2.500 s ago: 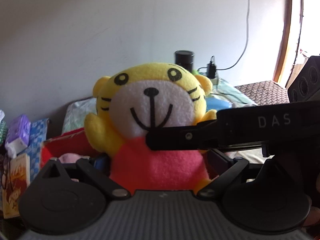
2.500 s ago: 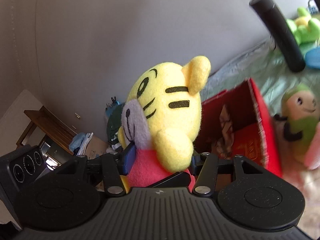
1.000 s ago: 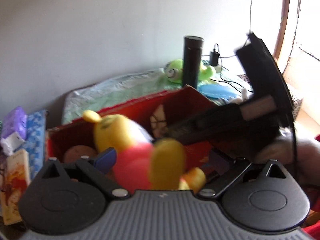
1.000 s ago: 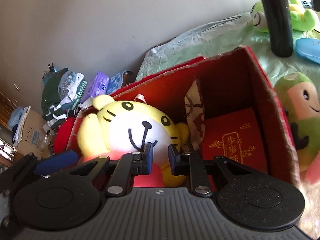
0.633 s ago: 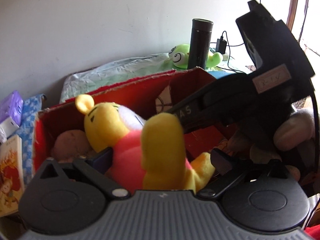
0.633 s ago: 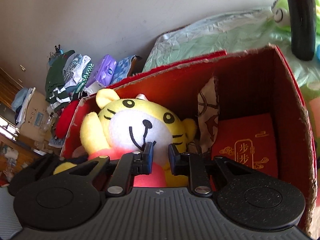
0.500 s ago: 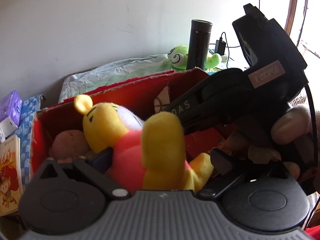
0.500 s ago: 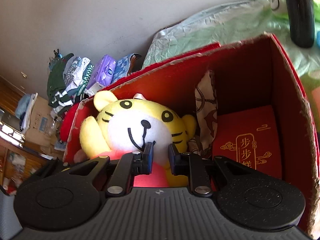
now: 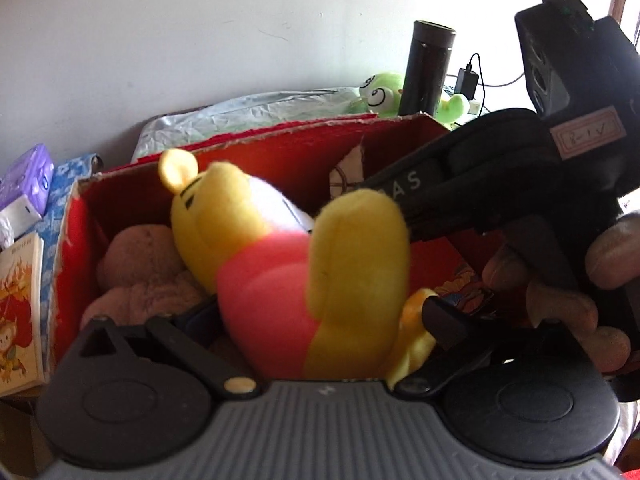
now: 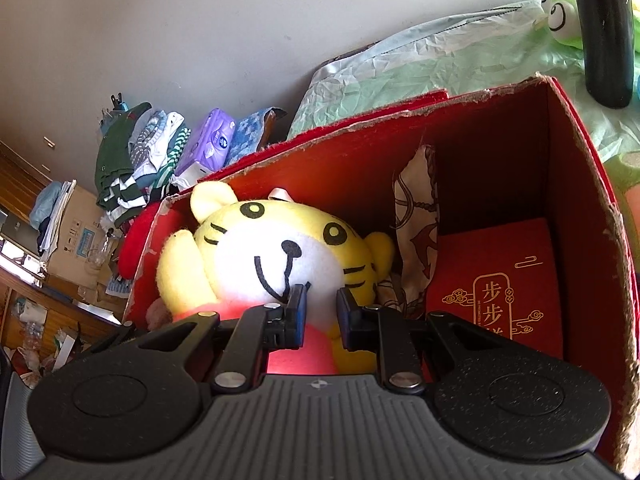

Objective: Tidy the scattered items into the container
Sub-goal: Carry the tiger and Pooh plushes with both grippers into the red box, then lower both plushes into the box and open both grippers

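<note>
A yellow plush tiger (image 9: 280, 288) in a pink shirt lies inside the red cardboard box (image 9: 280, 148), on its back and face up (image 10: 280, 256). My left gripper (image 9: 320, 316) stands open, with its fingers spread wide on either side of the tiger's body. My right gripper (image 10: 322, 306) is shut on the plush just below the tiger's chin. In the left wrist view the right tool's black frame (image 9: 480, 184) reaches in from the right, held by a person's hand (image 9: 560, 300). Its fingertips are hidden behind the tiger's raised arm.
The box (image 10: 580, 168) also holds a brownish-pink plush (image 9: 140, 256), a patterned cloth (image 10: 416, 220) and a red case with gold characters (image 10: 492, 288). Behind it lie a green frog plush (image 9: 380, 94) and a black flask (image 9: 428, 68). Books (image 9: 20, 320) and a purple tissue pack (image 9: 28, 176) sit left.
The tiger was held up in front of the wall by both grippers and is now down inside the red box. Both grippers have sunk with it.
</note>
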A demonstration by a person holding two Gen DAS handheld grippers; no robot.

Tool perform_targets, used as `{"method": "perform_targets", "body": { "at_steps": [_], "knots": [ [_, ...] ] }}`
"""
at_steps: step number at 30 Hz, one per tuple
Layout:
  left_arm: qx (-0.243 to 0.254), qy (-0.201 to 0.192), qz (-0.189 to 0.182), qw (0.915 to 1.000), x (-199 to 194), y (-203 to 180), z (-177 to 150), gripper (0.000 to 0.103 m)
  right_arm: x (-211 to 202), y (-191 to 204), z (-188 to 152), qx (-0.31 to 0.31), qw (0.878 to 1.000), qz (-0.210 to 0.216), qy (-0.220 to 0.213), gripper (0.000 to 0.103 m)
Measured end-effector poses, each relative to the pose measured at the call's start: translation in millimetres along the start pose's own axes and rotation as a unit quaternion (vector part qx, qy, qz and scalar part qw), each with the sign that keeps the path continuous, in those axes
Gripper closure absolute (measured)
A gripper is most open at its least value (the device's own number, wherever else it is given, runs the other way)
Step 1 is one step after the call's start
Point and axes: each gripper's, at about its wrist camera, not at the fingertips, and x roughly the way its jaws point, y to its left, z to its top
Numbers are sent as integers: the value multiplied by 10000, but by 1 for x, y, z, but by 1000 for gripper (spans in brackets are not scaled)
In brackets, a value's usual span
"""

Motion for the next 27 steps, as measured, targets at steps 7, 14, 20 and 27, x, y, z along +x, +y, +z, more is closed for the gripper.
{"method": "perform_targets", "body": {
  "at_steps": [7,14,20,27],
  "knots": [
    [-117,-92,55,9999,-1,0,-5,1,0,1,0,-88,9999,-39,-56,83],
    [-162,-119,191,9996,-6,-2,-9,1,0,1,-1,-111,9999,-8,-69,83],
    [-228,-185,292,9991,-4,-3,-10,1,0,-3,0,29,9999,101,-45,83],
    [-259,-209,303,9990,-3,-2,-9,1,-1,0,0,-88,9999,58,-52,83]
  ]
}}
